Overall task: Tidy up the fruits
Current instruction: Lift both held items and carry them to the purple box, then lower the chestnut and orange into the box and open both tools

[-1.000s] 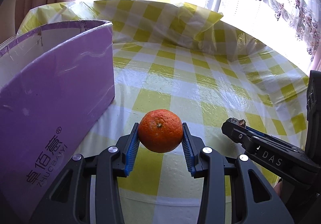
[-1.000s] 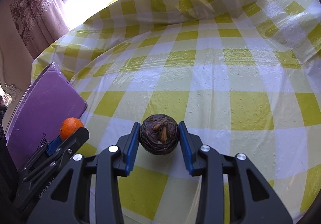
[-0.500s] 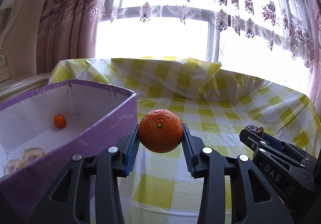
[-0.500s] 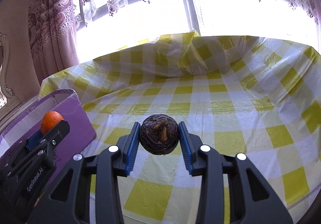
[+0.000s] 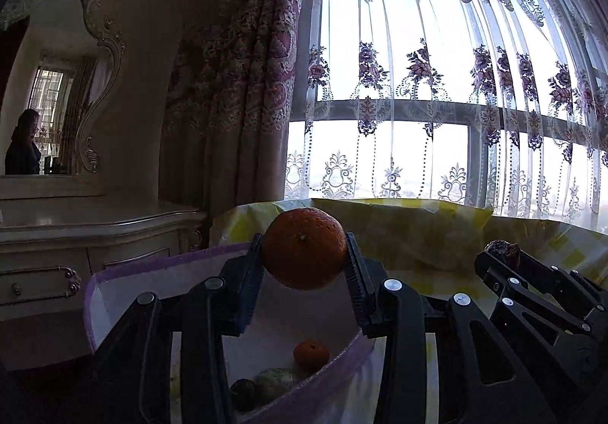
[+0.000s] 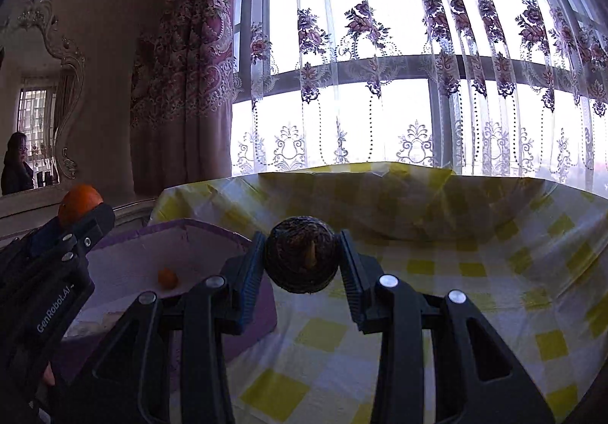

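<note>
Partway through sorting. The purple box (image 5: 163,264), at the table's (image 6: 494,272) left edge, already holds a small orange (image 5: 311,353) and some darker fruits (image 5: 266,382). Two fruits left to drop. My left gripper (image 5: 304,264) pinches an orange (image 5: 304,247) above the box's open top. My right gripper (image 6: 302,262) clamps a dark brown fruit (image 6: 300,258) over the cloth, beside the box.

White lettering "GenRobot.AI" showing along the side of the left gripper (image 6: 68,230), lower left of the right wrist view, no other readable writing appearing in either view
</note>
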`<state>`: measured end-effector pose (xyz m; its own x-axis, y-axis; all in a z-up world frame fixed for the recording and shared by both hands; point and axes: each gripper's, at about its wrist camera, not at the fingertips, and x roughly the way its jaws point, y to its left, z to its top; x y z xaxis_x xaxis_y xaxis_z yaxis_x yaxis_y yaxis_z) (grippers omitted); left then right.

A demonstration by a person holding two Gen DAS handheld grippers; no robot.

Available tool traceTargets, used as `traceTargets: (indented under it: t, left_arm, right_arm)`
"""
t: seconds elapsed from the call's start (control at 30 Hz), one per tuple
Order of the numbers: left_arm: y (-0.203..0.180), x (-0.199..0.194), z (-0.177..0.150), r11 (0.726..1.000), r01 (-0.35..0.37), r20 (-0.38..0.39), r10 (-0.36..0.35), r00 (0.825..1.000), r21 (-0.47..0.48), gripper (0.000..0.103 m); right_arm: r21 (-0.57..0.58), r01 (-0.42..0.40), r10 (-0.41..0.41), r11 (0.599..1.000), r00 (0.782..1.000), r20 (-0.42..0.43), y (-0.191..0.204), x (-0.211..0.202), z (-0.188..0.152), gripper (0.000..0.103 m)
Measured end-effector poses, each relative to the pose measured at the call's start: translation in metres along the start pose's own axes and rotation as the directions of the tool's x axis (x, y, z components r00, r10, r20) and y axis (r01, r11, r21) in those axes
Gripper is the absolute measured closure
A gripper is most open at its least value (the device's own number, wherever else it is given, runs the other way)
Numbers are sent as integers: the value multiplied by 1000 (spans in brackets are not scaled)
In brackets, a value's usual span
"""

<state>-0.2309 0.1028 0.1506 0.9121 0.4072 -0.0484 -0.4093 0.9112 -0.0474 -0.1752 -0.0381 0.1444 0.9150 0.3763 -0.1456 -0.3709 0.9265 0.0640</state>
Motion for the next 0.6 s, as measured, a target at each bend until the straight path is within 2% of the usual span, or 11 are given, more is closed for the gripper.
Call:
traceTargets:
  t: [0.1,0.2,0.27,0.3,0.33,0.37,0.43,0.6]
  left_arm:
    - [23,8,4,999,-52,-28,52,998,-5,64]
    - [45,27,7,995,-101,-128,99,987,-8,64]
    - [56,44,9,995,-98,-232,95,968,-3,64]
    - [57,55,9,997,-71,-308,70,949,9,64]
    - [57,65,7,998,-50,-388,57,920,28,64]
    - [58,73,5,999,-35,-456,47,889,33,64]
    - [68,81,3,999,-45,-532,46,845,15,64]
    - [92,100,4,995,-77,-611,101,785,66,64]
  right_arm:
    - [-25,-54,54,998,999,1,25,9,10,64]
    - [-49,-109,108,993,994,-26,48,23,17,64]
    - [-74,-146,142,986,988,-55,64,33,23,64]
    - [-95,-157,148,983,985,-93,75,43,26,64]
    - [-110,-170,155,979,979,-136,83,53,28,64]
    - [-116,-190,166,975,967,-193,93,65,28,64]
    - [-125,-218,169,968,933,-317,108,90,27,64]
    - [-126,-285,186,950,844,-504,130,132,21,64]
